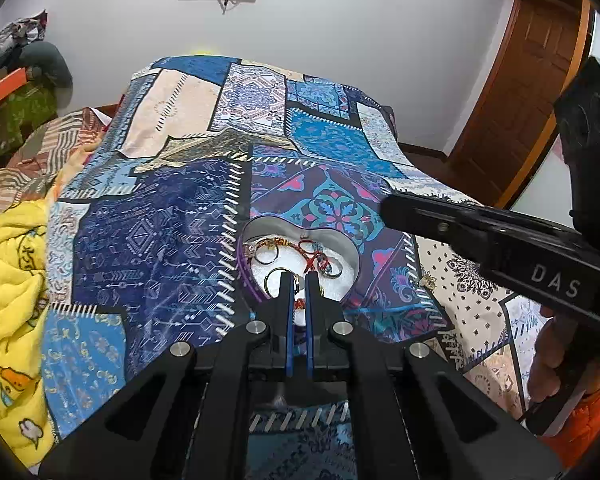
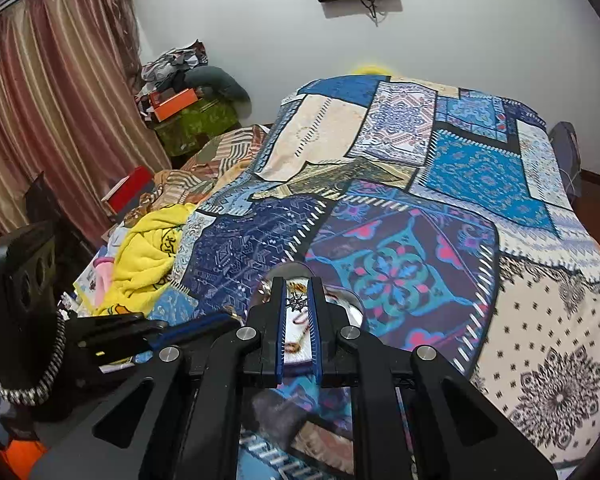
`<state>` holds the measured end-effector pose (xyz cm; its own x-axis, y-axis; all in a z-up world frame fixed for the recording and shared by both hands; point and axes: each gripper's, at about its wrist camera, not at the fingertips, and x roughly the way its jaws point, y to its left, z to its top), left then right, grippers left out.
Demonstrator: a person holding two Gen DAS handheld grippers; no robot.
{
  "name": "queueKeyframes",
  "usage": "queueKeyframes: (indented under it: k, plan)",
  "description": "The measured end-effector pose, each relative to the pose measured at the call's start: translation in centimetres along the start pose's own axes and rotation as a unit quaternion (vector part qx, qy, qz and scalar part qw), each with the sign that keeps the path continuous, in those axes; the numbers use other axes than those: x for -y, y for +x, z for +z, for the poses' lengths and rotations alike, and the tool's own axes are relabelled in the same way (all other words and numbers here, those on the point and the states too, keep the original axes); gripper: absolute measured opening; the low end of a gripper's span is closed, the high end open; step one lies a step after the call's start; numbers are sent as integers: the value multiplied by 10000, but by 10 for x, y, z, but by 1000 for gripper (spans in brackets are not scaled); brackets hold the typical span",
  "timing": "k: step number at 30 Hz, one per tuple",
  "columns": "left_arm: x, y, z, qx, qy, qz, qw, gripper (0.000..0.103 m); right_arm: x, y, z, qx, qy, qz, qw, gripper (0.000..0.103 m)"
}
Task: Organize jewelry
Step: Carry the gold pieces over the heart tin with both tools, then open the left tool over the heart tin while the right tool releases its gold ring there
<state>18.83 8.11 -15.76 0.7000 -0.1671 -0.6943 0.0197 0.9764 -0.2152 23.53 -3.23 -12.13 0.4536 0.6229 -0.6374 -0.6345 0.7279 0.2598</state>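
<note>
A heart-shaped silver tin with a white lining sits on the patchwork bedspread. It holds gold rings, a red cord bracelet and other tangled pieces. My left gripper hovers over the tin's near side, jaws nearly closed around a small gold piece. In the right wrist view my right gripper is over the tin, shut on a dark star-shaped pendant. The right gripper also shows in the left wrist view.
A small gold ornament lies on the bedspread right of the tin. A yellow blanket is bunched at the bed's left edge. Boxes and clothes stack by the curtain. A wooden door stands at the right.
</note>
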Motion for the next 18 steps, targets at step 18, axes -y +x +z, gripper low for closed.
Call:
queueKeyframes:
  k: [18]
  plan:
    - [-10,29,6,-79,71,-46,9999,3,6,49,1,-497,149,124,9986,9]
